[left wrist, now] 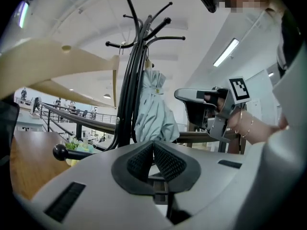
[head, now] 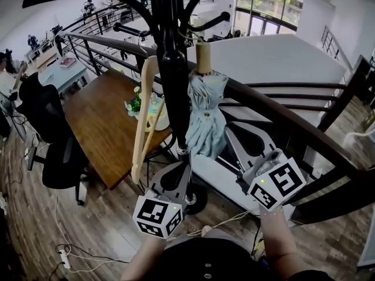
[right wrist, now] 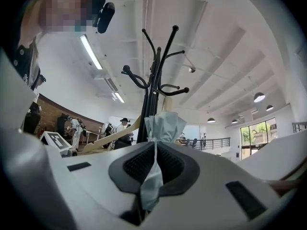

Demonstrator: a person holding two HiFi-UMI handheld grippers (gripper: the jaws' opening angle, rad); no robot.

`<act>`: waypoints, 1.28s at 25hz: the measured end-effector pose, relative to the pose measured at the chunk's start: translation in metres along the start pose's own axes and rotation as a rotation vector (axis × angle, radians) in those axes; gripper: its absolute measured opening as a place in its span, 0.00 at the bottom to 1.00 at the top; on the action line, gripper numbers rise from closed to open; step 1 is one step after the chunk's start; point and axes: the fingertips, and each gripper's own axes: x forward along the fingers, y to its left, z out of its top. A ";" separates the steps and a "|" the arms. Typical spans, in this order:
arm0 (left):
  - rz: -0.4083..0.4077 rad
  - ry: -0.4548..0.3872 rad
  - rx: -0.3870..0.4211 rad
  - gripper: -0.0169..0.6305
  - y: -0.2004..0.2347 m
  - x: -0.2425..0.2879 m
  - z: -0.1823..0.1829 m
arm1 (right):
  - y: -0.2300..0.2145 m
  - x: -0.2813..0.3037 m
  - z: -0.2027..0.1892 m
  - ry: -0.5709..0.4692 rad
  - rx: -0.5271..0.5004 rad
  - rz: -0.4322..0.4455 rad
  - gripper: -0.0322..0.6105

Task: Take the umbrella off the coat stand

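Right gripper [right wrist: 154, 150]: ribbed black pads pressed together on a thin fold of the umbrella [head: 206, 119], which runs down between them as a pale strip. Its grey shell is smooth and rounded, with a marker cube at the rear.

Left gripper [left wrist: 153, 145]: jaws pressed together, pad against pad, with nothing between them. It sits low beside the pole, just left of the right gripper in the head view.

Umbrella: soft, crumpled fabric in pale blue-green, folded and gathered at a narrow neck. A plain tan cylindrical handle [head: 203, 57] stands above the neck. The umbrella hangs on the coat stand [head: 173, 69], close against the right side of the pole.

Coat stand: black, glossy metal, with a slender upright pole and curved arms ending in ball tips.

Hanger [head: 143, 116]: pale, smooth wood, long and gently bowed, hanging on the left side of the pole.

Table [head: 99, 127]: brown wooden top with visible grain, beyond the stand. A small green plant [head: 135, 104] stands on it; its container cannot be made out.

Chair [head: 50, 133]: black, padded, on castors, at the table's left.

Railing [head: 281, 116]: dark curved rail, running behind the stand.
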 end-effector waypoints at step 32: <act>0.087 -0.060 0.005 0.05 0.010 0.011 0.020 | -0.033 0.118 0.100 0.059 0.187 0.418 0.42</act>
